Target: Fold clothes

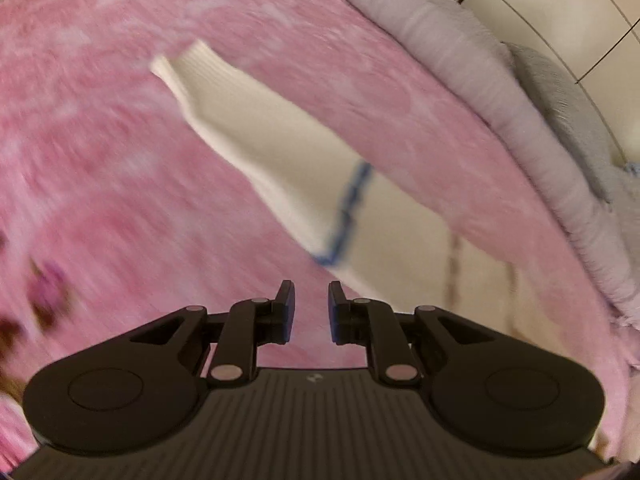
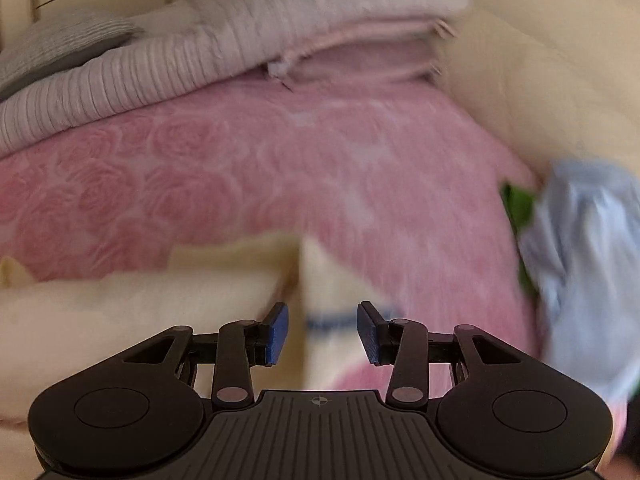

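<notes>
A cream knit sweater (image 1: 280,148) lies on a pink rose-patterned blanket (image 1: 100,140). Its sleeve with a ribbed cuff stretches toward the upper left, and a blue zigzag stripe (image 1: 348,208) crosses it. My left gripper (image 1: 311,300) is open and empty, just above the blanket beside the sleeve's near edge. In the right wrist view the same cream sweater (image 2: 120,312) fills the lower left, with a blue stripe (image 2: 332,322) between the jaws. My right gripper (image 2: 322,330) is open, hovering over that striped part. Both views are motion-blurred.
A folded grey-lilac ribbed blanket (image 1: 472,68) runs along the bed's far edge, also in the right wrist view (image 2: 160,56). A light-blue garment (image 2: 584,264) with something green (image 2: 520,204) lies at the right. Cream cabinet panels (image 1: 560,4) stand behind.
</notes>
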`<state>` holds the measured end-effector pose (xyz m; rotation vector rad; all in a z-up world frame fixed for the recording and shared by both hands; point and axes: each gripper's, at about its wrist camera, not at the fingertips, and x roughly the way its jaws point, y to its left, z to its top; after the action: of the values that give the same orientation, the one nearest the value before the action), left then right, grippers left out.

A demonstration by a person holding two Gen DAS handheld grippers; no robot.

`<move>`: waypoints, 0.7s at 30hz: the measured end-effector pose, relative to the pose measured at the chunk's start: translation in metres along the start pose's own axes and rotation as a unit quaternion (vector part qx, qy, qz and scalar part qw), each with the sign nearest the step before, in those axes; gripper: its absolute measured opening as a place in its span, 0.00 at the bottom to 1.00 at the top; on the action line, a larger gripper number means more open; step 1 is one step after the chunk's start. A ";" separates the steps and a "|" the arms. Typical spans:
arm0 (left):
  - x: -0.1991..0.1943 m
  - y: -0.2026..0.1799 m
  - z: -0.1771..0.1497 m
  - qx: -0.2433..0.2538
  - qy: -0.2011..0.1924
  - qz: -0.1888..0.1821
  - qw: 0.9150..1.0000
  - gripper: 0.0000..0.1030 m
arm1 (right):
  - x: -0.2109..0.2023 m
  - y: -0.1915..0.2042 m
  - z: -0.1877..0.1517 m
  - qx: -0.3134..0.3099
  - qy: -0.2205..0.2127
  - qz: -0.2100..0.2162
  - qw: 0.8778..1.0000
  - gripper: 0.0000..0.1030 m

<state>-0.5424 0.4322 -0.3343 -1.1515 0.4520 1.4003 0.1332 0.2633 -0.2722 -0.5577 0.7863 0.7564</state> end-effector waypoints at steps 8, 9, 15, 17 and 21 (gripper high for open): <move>-0.011 -0.075 -0.049 0.014 0.017 -0.036 0.999 0.12 | 0.108 -0.007 0.017 -0.127 0.047 0.045 0.990 0.05; -0.012 -0.085 -0.055 0.017 0.018 -0.039 0.999 0.12 | 0.101 -0.022 0.015 -0.095 0.032 0.058 0.993 0.06; -0.027 -0.103 -0.069 0.012 0.012 -0.048 0.999 0.12 | -0.003 -0.167 -0.058 0.244 -0.082 0.101 0.961 0.06; -0.028 -0.102 -0.076 -0.005 0.020 -0.050 0.999 0.12 | -0.020 -0.207 -0.110 0.389 -0.037 0.093 0.916 0.06; -0.026 -0.102 -0.097 -0.018 0.046 -0.037 0.998 0.12 | -0.011 -0.232 -0.223 0.594 0.198 0.072 0.776 0.22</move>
<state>-0.4189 0.3606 -0.3182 -1.2547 0.4461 1.2994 0.2145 -0.0367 -0.3563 0.5340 1.5165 0.1420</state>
